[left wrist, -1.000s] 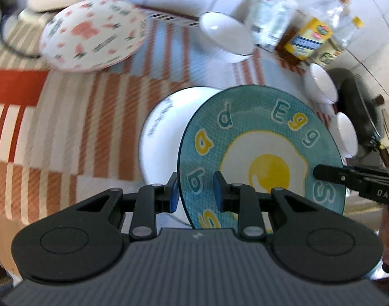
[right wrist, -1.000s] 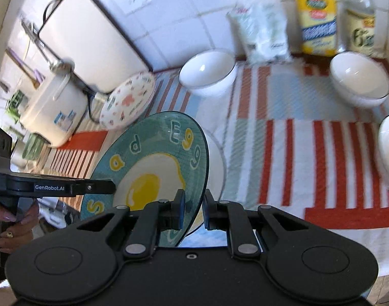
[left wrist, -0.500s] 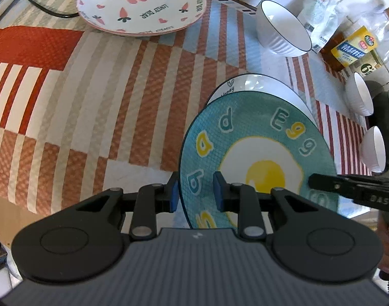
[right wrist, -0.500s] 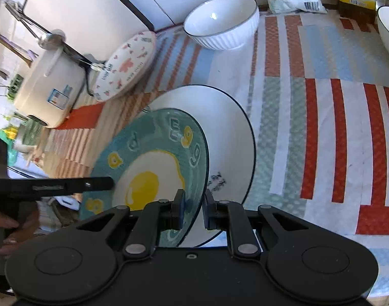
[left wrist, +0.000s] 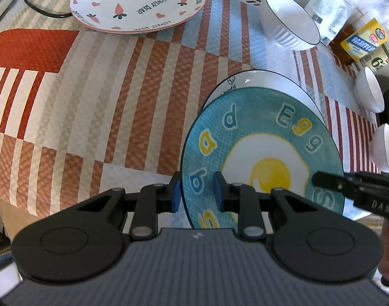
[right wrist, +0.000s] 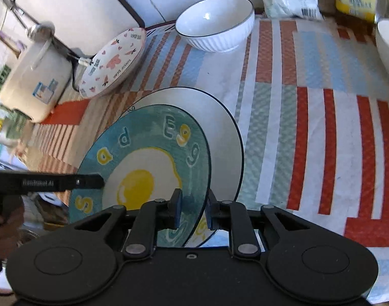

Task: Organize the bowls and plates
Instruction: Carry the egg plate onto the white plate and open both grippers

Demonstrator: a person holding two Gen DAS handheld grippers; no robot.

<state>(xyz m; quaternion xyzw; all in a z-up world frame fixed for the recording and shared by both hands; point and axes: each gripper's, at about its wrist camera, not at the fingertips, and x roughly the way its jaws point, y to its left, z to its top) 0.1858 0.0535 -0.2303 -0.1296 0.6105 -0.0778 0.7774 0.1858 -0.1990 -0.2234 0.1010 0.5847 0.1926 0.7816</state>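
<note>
- Over the white plate [left wrist: 260, 80] on the striped bench [left wrist: 92, 102] sits the egg plate [left wrist: 260, 137], lower than a second ago, when it hung tilted well above the cloth; now it lies nearly flat, face up.
- Its "Egg" lettering points toward the ribbed bowl [right wrist: 214, 25] and the tiled wall; being round, it has no long axis.
- My left hand-held gripper [left wrist: 197, 195] stands narrowly parted, rim between its pads; contact is hard to judge.
- My right hand-held gripper [right wrist: 191, 210] is opening, rim between the jaws with a gap showing.
- Both gripper bodies hide the plate's near edge; the bear plate [left wrist: 138, 0] and two small bowls [left wrist: 369, 93] lie well apart, with those bowls cut off at the frame edge.
</note>
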